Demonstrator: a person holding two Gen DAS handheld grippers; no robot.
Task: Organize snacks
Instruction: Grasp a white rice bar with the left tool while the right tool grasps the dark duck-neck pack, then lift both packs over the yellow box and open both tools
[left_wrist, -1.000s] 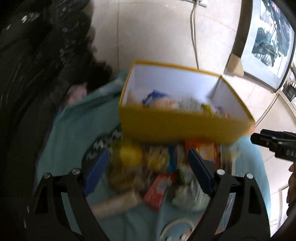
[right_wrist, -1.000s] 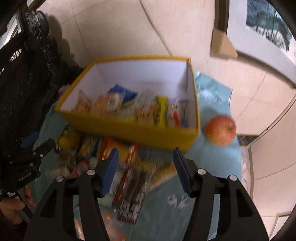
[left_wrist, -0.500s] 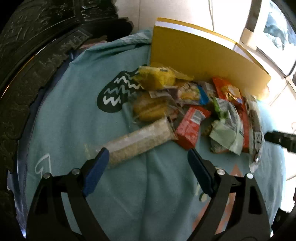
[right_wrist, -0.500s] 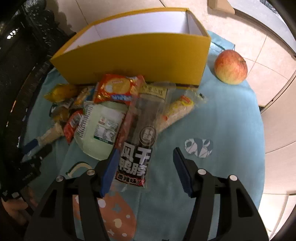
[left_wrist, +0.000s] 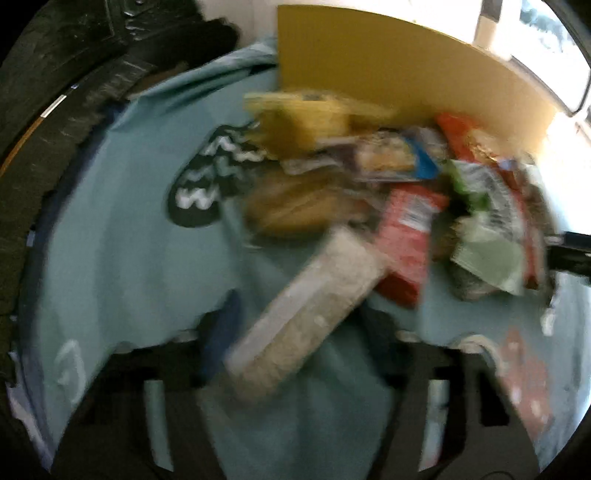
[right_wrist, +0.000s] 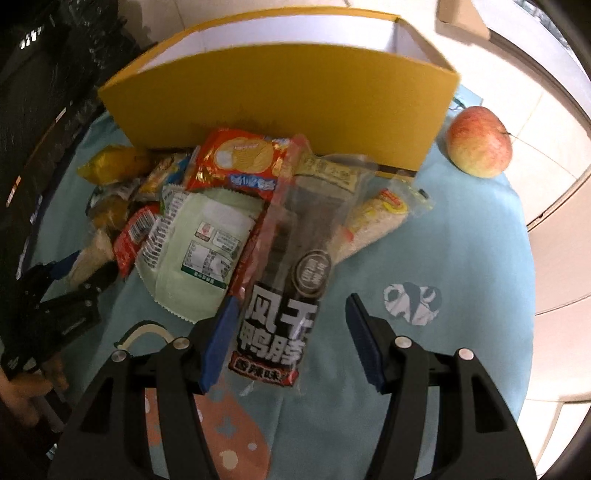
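Observation:
Several snack packs lie heaped on a teal cloth (right_wrist: 461, 258) in front of a yellow box (right_wrist: 280, 92) (left_wrist: 388, 66). The left wrist view is blurred. My left gripper (left_wrist: 299, 317) (right_wrist: 83, 267) has its jaws closing on a long pale rice bar pack (left_wrist: 314, 306), which lies slantwise between them, and both pads seem to touch it. My right gripper (right_wrist: 291, 306) stands open over the lower end of a black duck-snack pack (right_wrist: 280, 314). Its left pad is at the pack's edge and its right pad is apart from it.
A red-yellow apple (right_wrist: 480, 142) sits on the cloth right of the box. A green-white pack (right_wrist: 199, 251), a red biscuit pack (right_wrist: 236, 162) and a red wrapper (left_wrist: 410, 240) fill the heap. Dark carved furniture (left_wrist: 55, 110) borders the left. A person's hand (right_wrist: 22, 387) holds the left tool.
Both grippers have come down from above the box to the heap. The left jaws have narrowed around the rice bar, which has turned steeper. The right jaws kept their width.

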